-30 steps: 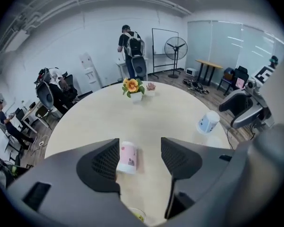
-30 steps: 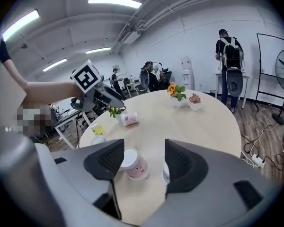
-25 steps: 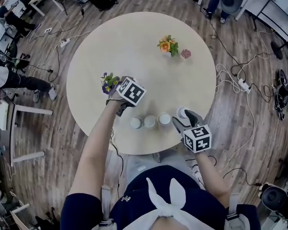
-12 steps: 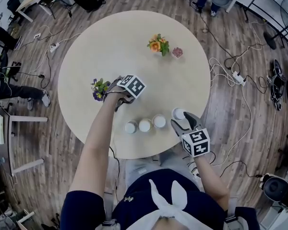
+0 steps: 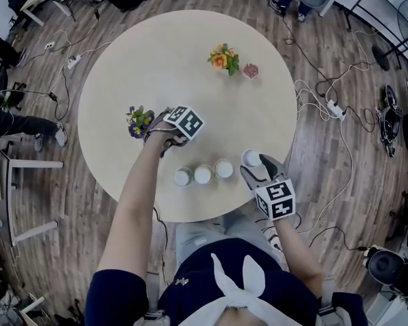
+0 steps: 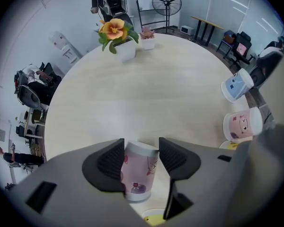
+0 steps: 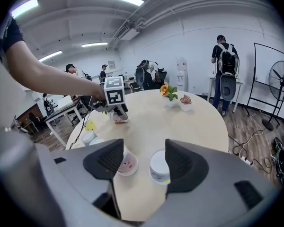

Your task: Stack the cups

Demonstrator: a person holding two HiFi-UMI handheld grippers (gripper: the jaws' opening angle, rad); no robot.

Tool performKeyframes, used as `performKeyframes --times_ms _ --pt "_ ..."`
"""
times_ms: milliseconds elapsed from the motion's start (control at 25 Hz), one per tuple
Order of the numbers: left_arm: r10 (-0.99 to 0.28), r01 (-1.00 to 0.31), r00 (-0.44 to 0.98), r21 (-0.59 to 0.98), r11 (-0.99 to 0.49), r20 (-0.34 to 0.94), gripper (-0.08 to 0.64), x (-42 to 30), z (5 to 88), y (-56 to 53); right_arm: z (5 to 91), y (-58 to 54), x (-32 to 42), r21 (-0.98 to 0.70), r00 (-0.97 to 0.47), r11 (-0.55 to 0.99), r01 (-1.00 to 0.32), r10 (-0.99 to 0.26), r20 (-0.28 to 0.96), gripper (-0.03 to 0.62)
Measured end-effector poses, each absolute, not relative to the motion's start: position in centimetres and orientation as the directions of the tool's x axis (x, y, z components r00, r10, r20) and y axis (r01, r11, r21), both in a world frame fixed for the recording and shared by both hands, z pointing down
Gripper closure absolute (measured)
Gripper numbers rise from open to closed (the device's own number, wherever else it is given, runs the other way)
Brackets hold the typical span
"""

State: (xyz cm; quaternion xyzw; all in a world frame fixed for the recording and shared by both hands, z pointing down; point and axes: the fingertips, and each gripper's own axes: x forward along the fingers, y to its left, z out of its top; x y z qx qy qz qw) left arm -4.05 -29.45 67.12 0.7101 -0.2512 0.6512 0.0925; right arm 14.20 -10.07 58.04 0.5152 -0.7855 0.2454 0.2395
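Note:
An upside-down pink cup (image 6: 138,171) stands on the round table (image 5: 177,66) between the jaws of my left gripper (image 6: 141,159), which have just been closing. Both pads meet its sides. From above, that gripper (image 5: 165,143) covers the cup, next to the purple flowers. Three more upturned cups (image 5: 203,174) stand in a row near the table's front edge. My right gripper (image 5: 256,170) is open just behind a fourth white cup (image 5: 251,158). In the right gripper view this cup (image 7: 159,167) stands ahead of the wide jaws, and a pink-faced cup (image 7: 128,164) is by the left jaw.
An orange flower pot (image 5: 223,58) and a small pink plant (image 5: 250,70) stand at the table's far side. Purple flowers (image 5: 137,119) sit just left of my left gripper. Cables, chairs and people are on the floor around the table.
My left gripper has come down over the pink cup beside the purple flowers. The right gripper has stayed by the white cup.

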Motion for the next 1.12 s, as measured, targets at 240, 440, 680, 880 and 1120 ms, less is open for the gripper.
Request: performKeyframes --times_ms 240,440,680,880,1120 --pt "-0.281 -0.511 0.099 -0.193 -0.838 0.955 0.322 -3.5 64.1 -29.5 57.9 -10.2 14.4 -0.108 -0.345 0.363 -0.925 -0.691 0.635 0.311" --pt "-0.414 -0.586 0.191 -0.235 -0.775 0.890 0.445 -3.0 59.1 -30.0 57.5 -10.3 15.0 -0.096 -0.340 0.364 -0.926 -0.699 0.629 0.311" --pt "-0.500 -0.683 0.252 -0.213 -0.698 0.829 0.528 -4.2 55.5 -29.7 57.1 -10.3 15.5 -0.089 -0.341 0.369 -0.925 -0.707 0.620 0.311" --pt "-0.470 -0.662 0.274 -0.191 -0.725 0.839 0.526 -4.5 57.2 -28.2 57.3 -10.1 15.4 -0.094 -0.348 0.375 -0.922 -0.700 0.623 0.311" --pt "-0.549 -0.261 0.316 -0.486 -0.834 0.774 0.298 -0.2 59.6 -25.9 57.5 -10.0 15.8 -0.108 -0.345 0.361 -0.926 -0.698 0.627 0.311"
